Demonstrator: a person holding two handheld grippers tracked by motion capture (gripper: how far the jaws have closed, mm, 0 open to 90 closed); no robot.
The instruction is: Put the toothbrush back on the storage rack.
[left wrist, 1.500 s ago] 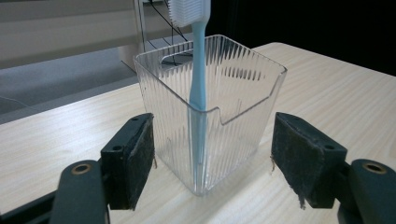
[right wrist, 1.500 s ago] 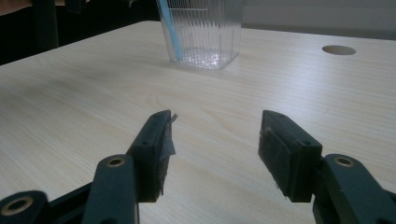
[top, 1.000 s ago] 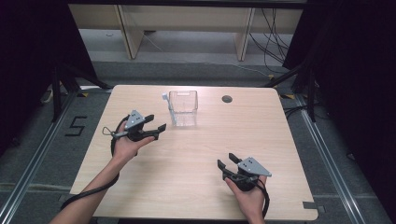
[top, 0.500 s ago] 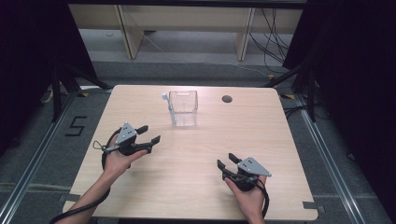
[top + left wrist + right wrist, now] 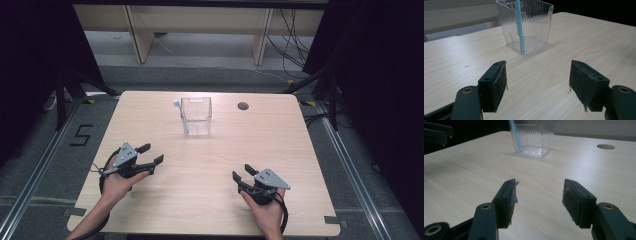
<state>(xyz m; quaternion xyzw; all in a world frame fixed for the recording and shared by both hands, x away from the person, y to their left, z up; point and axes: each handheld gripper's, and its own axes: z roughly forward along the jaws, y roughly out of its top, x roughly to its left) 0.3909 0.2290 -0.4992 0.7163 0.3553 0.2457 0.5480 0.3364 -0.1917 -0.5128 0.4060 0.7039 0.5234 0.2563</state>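
Clear ribbed container (image 5: pixel 196 116) near counter's (image 5: pixel 300 150) far edge, blue stick (image 5: pixel 519 25) inside, well ahead of both jaws. Left gripper (image 5: pixel 150 154), right gripper (image 5: pixel 241 177): jaws apart, empty. Stick top cut off in gripper views.

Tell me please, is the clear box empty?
No: a blue stick stands inside the box, leaning against its wall.

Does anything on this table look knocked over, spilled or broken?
Nothing stands out. The clear ribbed container stands upright on the table, with a light blue stick leaning inside it. The left gripper and right gripper are both open and hold nothing. The pads' edges look slightly frayed.
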